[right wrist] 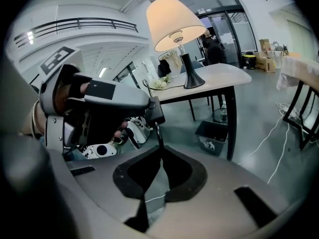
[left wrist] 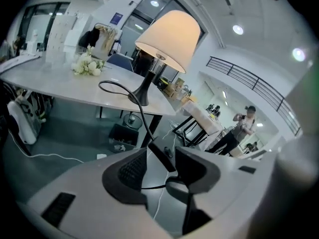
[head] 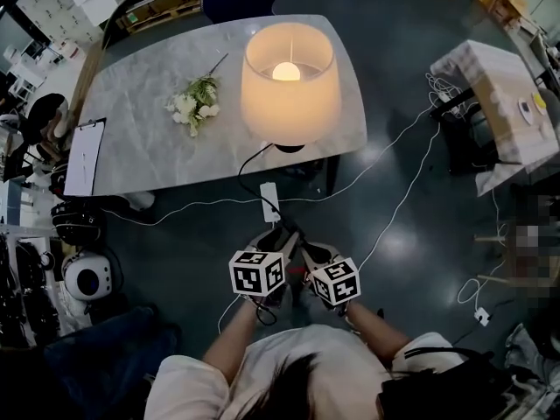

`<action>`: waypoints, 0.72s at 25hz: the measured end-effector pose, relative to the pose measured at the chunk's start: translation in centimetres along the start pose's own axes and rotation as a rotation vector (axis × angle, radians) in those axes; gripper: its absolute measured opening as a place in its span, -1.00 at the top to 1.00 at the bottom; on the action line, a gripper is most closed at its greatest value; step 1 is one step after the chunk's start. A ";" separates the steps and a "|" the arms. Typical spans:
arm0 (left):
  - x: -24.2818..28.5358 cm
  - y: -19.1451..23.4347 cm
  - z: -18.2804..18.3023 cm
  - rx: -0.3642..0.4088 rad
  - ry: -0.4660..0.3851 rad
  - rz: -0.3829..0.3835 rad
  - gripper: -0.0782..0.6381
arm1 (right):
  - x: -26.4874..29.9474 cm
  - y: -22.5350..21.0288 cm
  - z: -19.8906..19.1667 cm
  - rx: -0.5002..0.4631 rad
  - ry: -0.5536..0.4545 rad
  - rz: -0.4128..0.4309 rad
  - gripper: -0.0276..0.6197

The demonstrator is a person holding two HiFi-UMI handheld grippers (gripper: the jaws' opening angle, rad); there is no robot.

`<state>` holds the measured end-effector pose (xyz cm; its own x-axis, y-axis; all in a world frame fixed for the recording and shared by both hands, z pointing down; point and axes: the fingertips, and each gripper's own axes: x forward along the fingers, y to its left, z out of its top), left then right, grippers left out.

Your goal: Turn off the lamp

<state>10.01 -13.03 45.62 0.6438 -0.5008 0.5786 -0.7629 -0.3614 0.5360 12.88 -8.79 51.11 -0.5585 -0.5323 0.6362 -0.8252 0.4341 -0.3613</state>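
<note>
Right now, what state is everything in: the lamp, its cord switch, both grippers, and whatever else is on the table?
lamp: lit, upright on the table.
left gripper: open, jaws apart.
cord switch: between the left gripper's jaws, pads not pressing on it.
right gripper: shut on the lamp cord.
flowers: lying flat on the table.

The lamp is standing on the table, and the flowers are lying to its left. Its cord is hanging over the near edge.
</note>
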 end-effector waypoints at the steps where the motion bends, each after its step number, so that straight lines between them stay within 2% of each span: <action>1: 0.2 0.1 0.1 -0.030 -0.001 -0.017 0.33 | 0.0 0.0 -0.1 0.001 -0.004 0.000 0.87; 4: 0.9 0.2 0.5 -0.087 -0.004 -0.048 0.33 | -0.3 -0.2 -0.2 0.011 -0.010 -0.005 0.87; 10: 2.4 0.6 0.5 -0.118 0.021 -0.061 0.33 | -0.4 -0.8 -0.3 0.018 -0.014 -0.009 0.87; 18: 3.0 0.8 0.7 -0.091 0.051 -0.066 0.36 | 0.4 -1.3 -0.4 0.029 -0.001 -0.013 0.87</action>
<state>11.34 -15.42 47.33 0.6966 -0.4365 0.5694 -0.7115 -0.3184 0.6264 13.82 -9.23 52.12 -0.5476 -0.5384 0.6405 -0.8346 0.4060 -0.3723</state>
